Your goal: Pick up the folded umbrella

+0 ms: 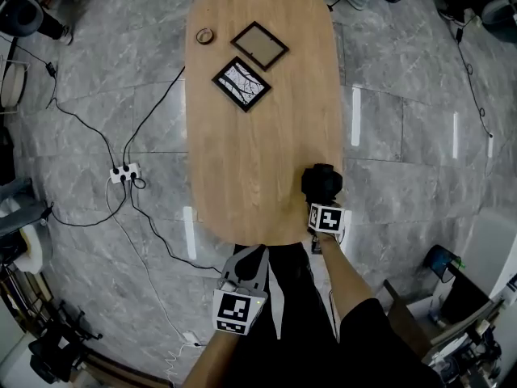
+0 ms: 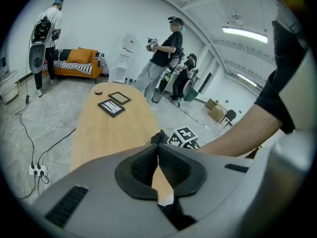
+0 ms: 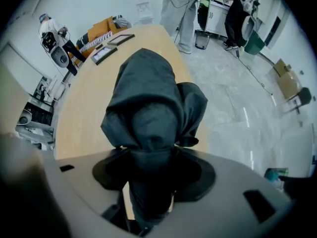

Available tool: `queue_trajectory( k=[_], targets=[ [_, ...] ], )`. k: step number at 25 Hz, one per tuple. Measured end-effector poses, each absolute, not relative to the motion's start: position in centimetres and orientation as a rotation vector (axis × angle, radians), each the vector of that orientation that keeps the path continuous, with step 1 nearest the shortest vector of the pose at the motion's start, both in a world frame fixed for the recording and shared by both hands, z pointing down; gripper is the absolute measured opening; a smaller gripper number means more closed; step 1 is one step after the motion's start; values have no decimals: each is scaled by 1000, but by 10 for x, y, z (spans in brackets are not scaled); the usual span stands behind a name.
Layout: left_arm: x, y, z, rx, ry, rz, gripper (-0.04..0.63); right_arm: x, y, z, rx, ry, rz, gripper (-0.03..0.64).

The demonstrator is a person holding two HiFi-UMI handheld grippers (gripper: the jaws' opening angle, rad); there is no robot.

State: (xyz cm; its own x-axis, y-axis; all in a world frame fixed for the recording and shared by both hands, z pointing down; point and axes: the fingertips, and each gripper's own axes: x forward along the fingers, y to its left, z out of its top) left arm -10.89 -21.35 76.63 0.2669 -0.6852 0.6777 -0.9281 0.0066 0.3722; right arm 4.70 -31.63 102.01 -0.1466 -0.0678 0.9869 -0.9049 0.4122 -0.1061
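right gripper view: right gripper (image 3: 148,175) jaws clamp the folded umbrella (image 3: 148,108) (above table (image 3: 84,108)); left gripper (image 2: 158,153) jaws together, empty.

Oval wooden counter (image 1: 258,136); at its far end a printed picture frame (image 1: 241,83) and an empty frame (image 1: 259,45). Small ring (image 1: 206,35) left of them. Power strip (image 1: 124,171) on floor, left.

We see the umbrella (image 3: 148,108) as dark matt cloth, creased and soft, and the surface (image 1: 258,136) as pale, smooth wood with a faint sheen. The floor (image 1: 404,136) is glossy grey stone tile. The left claw (image 2: 159,150) is matt grey plastic with black ribbed pads (image 2: 143,165).
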Motion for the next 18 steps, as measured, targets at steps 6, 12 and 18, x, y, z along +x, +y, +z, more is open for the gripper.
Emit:
queue_trajectory(
  k=[6,12,18],
  targets=[
    [-122,-213,756,1763,-1498,395,17,41,-314,992,923,-1668,948,224],
    [-132,-222,731,1774,-1536,380,17,22,-298,934,888,-1774,965,224],
    [-136,-239,698,1834,-1561,369,17,5,-298,857,884,-1939,886,225]
  ],
)
